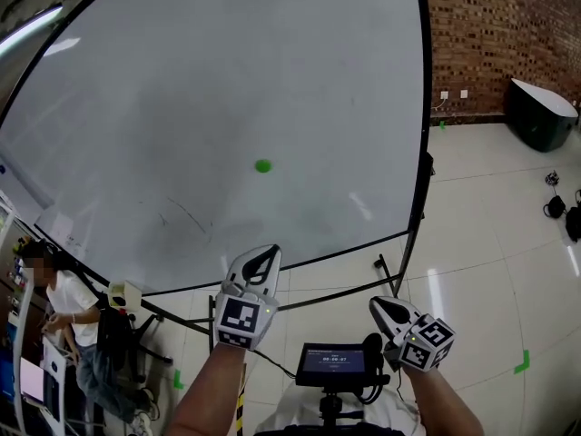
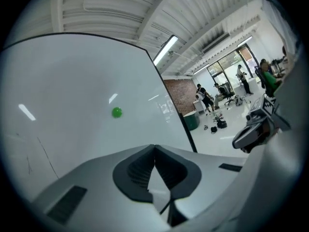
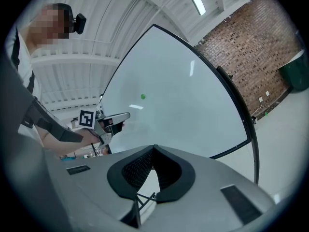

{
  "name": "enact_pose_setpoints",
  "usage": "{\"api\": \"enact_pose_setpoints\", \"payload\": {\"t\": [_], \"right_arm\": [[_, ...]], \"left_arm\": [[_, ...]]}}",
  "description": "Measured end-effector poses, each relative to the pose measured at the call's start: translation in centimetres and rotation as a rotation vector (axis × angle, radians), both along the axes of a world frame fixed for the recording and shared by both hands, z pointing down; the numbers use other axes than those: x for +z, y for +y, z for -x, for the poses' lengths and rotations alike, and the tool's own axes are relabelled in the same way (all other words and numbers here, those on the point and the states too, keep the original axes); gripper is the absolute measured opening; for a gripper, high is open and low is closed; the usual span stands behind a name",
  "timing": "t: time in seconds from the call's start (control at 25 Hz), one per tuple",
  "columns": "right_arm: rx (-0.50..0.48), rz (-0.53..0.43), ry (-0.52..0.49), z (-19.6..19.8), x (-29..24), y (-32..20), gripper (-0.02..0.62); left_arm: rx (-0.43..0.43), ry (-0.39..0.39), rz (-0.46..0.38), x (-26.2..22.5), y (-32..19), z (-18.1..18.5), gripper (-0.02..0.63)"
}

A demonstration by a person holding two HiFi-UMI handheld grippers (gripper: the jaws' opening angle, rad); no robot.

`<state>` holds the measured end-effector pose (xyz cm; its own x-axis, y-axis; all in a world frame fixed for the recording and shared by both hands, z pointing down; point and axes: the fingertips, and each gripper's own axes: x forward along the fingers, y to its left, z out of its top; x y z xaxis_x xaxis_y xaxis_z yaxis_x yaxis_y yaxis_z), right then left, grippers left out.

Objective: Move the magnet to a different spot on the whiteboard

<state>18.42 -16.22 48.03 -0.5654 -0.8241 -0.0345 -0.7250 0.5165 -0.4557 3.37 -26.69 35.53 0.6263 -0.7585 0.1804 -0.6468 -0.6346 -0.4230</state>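
I have the whiteboard point(image 1: 182, 107) filling most of the head view. It is a big, nearly blank white panel in a dark frame, standing on a stand over the pale tiled floor point(image 1: 490, 243). To the far right of it runs a brick wall point(image 1: 490, 34), with a dark bin point(image 1: 538, 114) on the floor at its foot. At the near left, beside the board's lower corner, a person point(image 1: 68, 307) in a white top sits.

My left hand-held gripper point(image 1: 263, 260) is raised in front of the board's bottom edge, pointing up at the panel. Its own view shows the two jaws closed together at their tips with nothing between them. My right hand-held gripper point(image 1: 381, 307) hangs lower and further right, near the board's stand. Its jaws also meet at the tips and hold nothing. Between the two, nearest me, sits a small dark screen point(image 1: 334, 361).

The magnet point(image 1: 262, 165) is a small green round dot stuck on the board, a little right of the panel's middle. It is above the left hand-held gripper's tips and well apart from both grippers.
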Motion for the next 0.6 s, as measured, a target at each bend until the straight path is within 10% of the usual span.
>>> {"api": "enact_pose_setpoints", "payload": {"t": [0.6], "right_arm": [[-0.006,0.002,-0.003,-1.8,0.1,-3.0,0.020]], "left_arm": [[-0.192,-0.187,-0.252,-7.9,-7.5,-1.8,0.093]]}}
